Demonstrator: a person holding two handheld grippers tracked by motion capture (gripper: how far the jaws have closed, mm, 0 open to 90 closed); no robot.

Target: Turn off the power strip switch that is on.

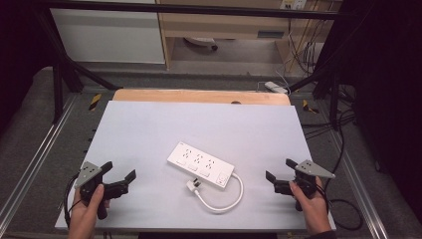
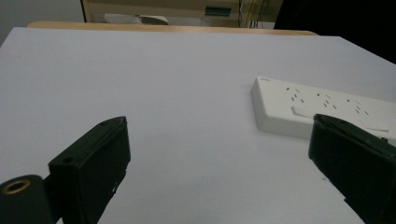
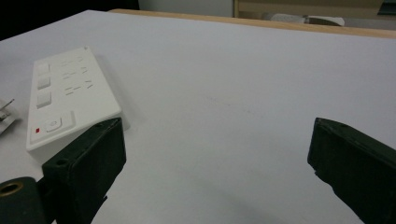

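Note:
A white power strip [image 1: 200, 164] lies slantwise in the middle of the white table [image 1: 149, 129], its white cable [image 1: 226, 201] looping round to a plug [image 1: 193, 185] beside it. My left gripper [image 1: 118, 173] sits low at the near left, open, nothing between its jaws; in its own view the left gripper [image 2: 219, 163] has the power strip [image 2: 303, 105] ahead at the right. At the near right my right gripper [image 1: 279, 169] stands open and empty. Seen from the right gripper [image 3: 217, 163] itself, the power strip [image 3: 65, 100] lies ahead to the left with its red-lit switch end nearest.
A wooden strip [image 1: 199, 96] runs along the table's far edge. Black frame bars [image 1: 64, 74] and cables [image 1: 343, 149] flank the table, and a wooden cabinet [image 1: 219, 25] stands behind. Bare white surface lies around the power strip.

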